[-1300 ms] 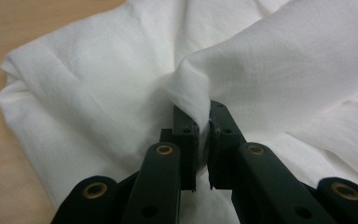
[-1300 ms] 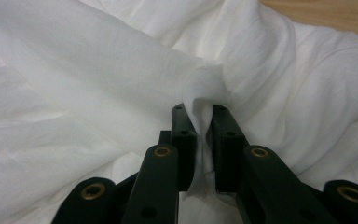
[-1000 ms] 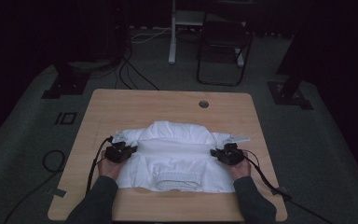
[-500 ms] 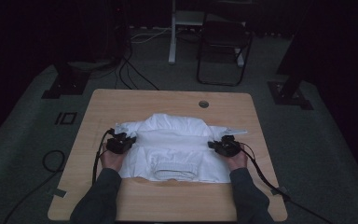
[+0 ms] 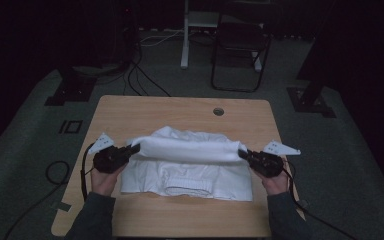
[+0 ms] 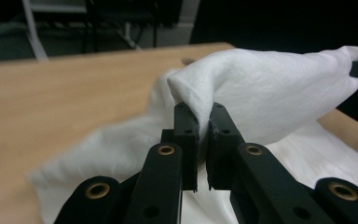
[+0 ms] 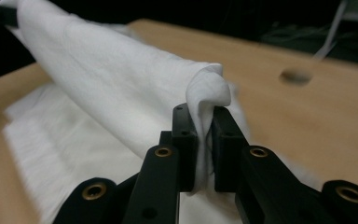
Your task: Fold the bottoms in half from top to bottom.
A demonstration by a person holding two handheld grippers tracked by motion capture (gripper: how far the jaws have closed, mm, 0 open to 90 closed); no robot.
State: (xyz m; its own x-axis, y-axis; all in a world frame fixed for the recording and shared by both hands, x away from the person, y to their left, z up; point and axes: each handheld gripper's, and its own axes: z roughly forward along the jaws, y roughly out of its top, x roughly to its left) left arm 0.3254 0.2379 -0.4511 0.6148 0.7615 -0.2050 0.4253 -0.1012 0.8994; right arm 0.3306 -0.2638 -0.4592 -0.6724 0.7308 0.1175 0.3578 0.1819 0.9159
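Above the table, white garment stretched, left hand-held gripper and right hand-held gripper each clamping a fold.

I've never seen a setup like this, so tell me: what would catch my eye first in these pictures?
The bright white cloth garment stands out at once, spread on the light wooden table in a dark room. A fold of it is stretched in the air between two black hand-held tongs, the left tongs and the right tongs, each shut on a pinch of fabric. A round hole marks the table's far edge.
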